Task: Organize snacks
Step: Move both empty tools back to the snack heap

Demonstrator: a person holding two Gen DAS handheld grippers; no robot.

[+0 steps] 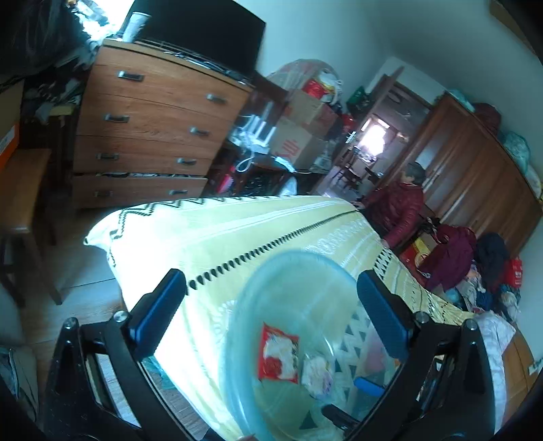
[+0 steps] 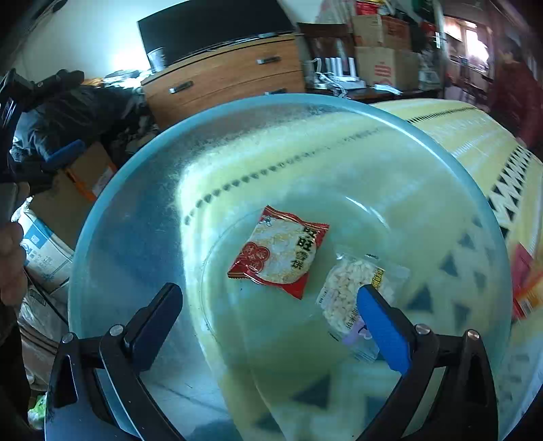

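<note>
A clear blue-tinted plastic bowl (image 2: 142, 210) rests on the yellow patterned bed cover (image 1: 210, 230), near its edge. Inside lie a red rice-cracker packet (image 2: 280, 251) and a clear packet of puffed rice (image 2: 346, 285). My right gripper (image 2: 268, 305) hangs open over the bowl, and its blue right finger overlaps the clear packet without pinching it. My left gripper (image 1: 271, 298) stands wide open above the bowl (image 1: 288, 291) with nothing between its pads. In the left wrist view the red packet (image 1: 278, 352) and the clear packet (image 1: 317, 373) show through the bowl.
A wooden dresser (image 1: 146, 135) with a black TV (image 1: 203, 30) stands beyond the bed. Cardboard boxes (image 1: 298, 142) are stacked beside it. A person in a red jacket (image 1: 397, 210) sits by the wardrobe (image 1: 475, 169). Another red packet (image 2: 526, 288) lies on the bed.
</note>
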